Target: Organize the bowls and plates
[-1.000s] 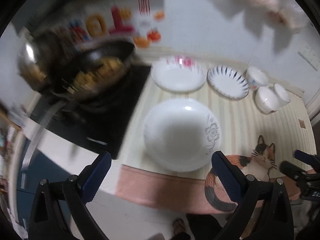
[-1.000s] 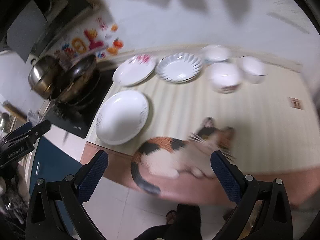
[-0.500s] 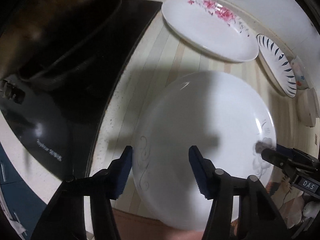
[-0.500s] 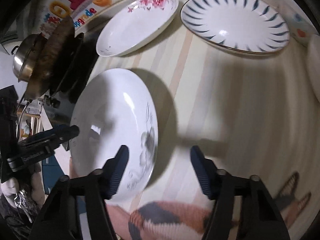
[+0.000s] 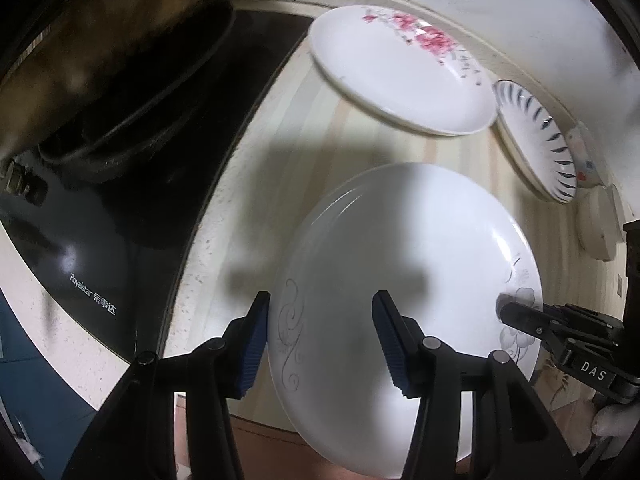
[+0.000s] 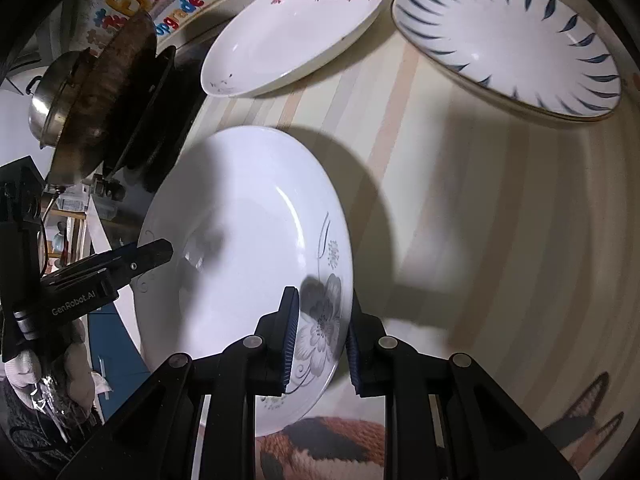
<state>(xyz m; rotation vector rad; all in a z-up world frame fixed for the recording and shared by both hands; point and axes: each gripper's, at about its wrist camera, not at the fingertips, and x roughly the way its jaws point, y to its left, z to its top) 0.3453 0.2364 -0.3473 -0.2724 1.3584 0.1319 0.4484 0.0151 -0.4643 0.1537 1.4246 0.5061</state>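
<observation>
A large white plate with a grey flower [image 5: 404, 280] [image 6: 248, 248] lies on the striped mat. My left gripper [image 5: 320, 340] straddles the plate's left rim with its jaws partly open. My right gripper [image 6: 320, 332] is closed down on the plate's right rim at the grey flower. A white plate with pink flowers [image 5: 400, 68] [image 6: 292, 28] and a plate with blue dashes [image 5: 536, 140] [image 6: 508, 36] lie behind it. The edge of a white bowl [image 5: 596, 228] shows at the far right.
A black induction hob [image 5: 100, 240] with a dark wok [image 6: 108, 92] stands to the left of the plates. A steel pot [image 6: 52, 100] sits behind it. The mat [image 6: 480, 240] has a cat picture at its front edge.
Both grippers have moved in on the grey-flower plate. The right gripper's jaws have narrowed from wide open onto the plate's rim. The left gripper's jaws have slid over the left rim.
</observation>
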